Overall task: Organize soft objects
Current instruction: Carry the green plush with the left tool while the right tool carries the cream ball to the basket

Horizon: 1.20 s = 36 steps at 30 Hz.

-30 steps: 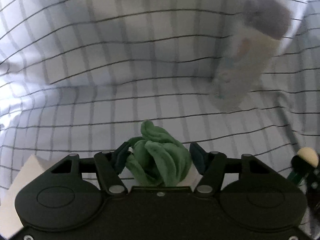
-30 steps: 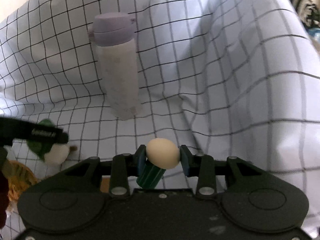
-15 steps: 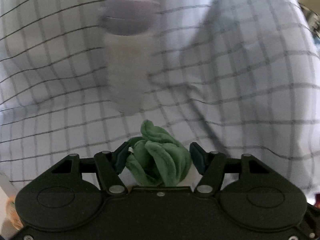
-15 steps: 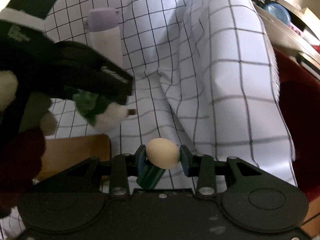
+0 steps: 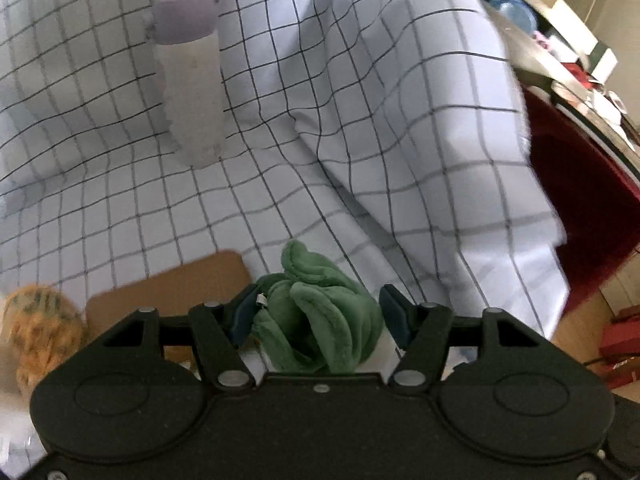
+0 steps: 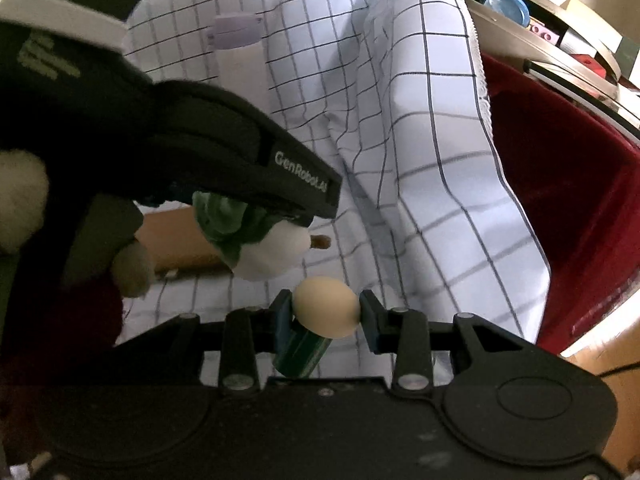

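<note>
We hold both grippers tilted downward over a white checked cloth [image 5: 400,92] that lies in folds. Our left gripper [image 5: 320,314] is clamped on a green plush toy [image 5: 316,320]; from the right wrist view this toy shows a white lower part and a small brown stub at its end, hanging under the left gripper's black body. Our right gripper [image 6: 325,314] is closed tight on a small soft toy with a cream, egg-shaped head [image 6: 325,312] and a green striped stem below it. The left gripper sits just left of and above the right one, close but apart.

A pale bottle with a lilac lid [image 5: 190,80] stands upright on the cloth. A brown flat board [image 5: 168,292] lies beside the left gripper, partly covered by it. At the left edge an orange, blurred object [image 5: 36,328] is too smeared to name. A dark red container [image 6: 560,184] at the right is cut off by the frame.
</note>
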Motion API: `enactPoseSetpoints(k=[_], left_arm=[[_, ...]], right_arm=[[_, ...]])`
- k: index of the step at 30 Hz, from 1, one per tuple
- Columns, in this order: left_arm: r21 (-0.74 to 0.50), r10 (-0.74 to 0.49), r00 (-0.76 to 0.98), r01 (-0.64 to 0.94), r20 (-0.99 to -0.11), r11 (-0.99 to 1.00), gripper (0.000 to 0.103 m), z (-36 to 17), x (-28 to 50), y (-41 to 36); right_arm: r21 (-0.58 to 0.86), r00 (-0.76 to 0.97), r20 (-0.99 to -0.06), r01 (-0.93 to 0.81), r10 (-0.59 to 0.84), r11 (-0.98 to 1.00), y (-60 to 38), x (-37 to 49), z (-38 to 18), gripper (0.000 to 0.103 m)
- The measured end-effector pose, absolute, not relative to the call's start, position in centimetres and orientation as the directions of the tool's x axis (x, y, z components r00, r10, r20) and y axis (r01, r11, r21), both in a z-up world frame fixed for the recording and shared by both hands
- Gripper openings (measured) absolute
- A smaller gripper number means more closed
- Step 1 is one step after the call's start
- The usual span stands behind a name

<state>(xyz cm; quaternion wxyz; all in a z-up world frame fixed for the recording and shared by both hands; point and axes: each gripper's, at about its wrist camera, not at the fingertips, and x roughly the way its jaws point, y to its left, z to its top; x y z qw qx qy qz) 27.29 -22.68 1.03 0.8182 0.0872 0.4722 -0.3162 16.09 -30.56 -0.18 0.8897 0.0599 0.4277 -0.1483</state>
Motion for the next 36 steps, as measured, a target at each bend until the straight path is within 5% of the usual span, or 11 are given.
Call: enactPoseSetpoints(k=[19, 36], left_arm=[[-0.056, -0.288, 0.595, 0.377, -0.751, 0.925, 0.061, 4.7, 13.1, -10.5], [-0.031, -0.101, 0.654, 0.117, -0.750, 0.993, 0.061, 0.8, 6.8, -3.3]], right_arm=[[0.102, 0.622, -0.783, 0.163, -0.022, 0.981, -24.5, 4.1, 0.7, 0.036], [0.192, 0.638, -0.767, 0.137, 0.062, 0.972, -22.6, 1.3, 1.2, 0.036]])
